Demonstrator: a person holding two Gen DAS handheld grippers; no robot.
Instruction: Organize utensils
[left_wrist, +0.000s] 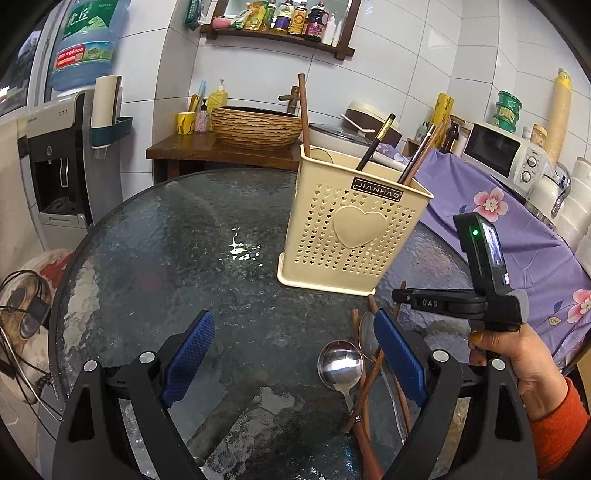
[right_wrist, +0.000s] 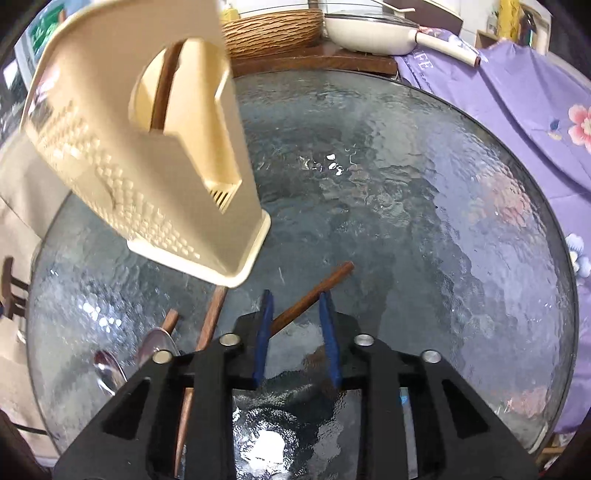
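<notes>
A cream perforated utensil holder (left_wrist: 351, 236) with a heart on its front stands on the round glass table (left_wrist: 166, 240) and holds several chopsticks. It also fills the upper left of the right wrist view as the holder (right_wrist: 147, 166). In front of it lie a metal spoon (left_wrist: 340, 363), a second spoon (left_wrist: 367, 334) and loose wooden chopsticks (left_wrist: 365, 384). My left gripper (left_wrist: 293, 317) hangs open and wide over this pile, gripping nothing. My right gripper (right_wrist: 295, 295), held by a hand (left_wrist: 517, 362), is shut on a brown chopstick (right_wrist: 336, 277) that crosses its blue pads at a slant.
A water dispenser (left_wrist: 55, 166) stands at the left. Behind the table are a woven basket (left_wrist: 255, 125) on a wooden stand, a white pan (right_wrist: 373, 33), and a microwave (left_wrist: 506, 155) on a purple floral cloth (left_wrist: 517, 229).
</notes>
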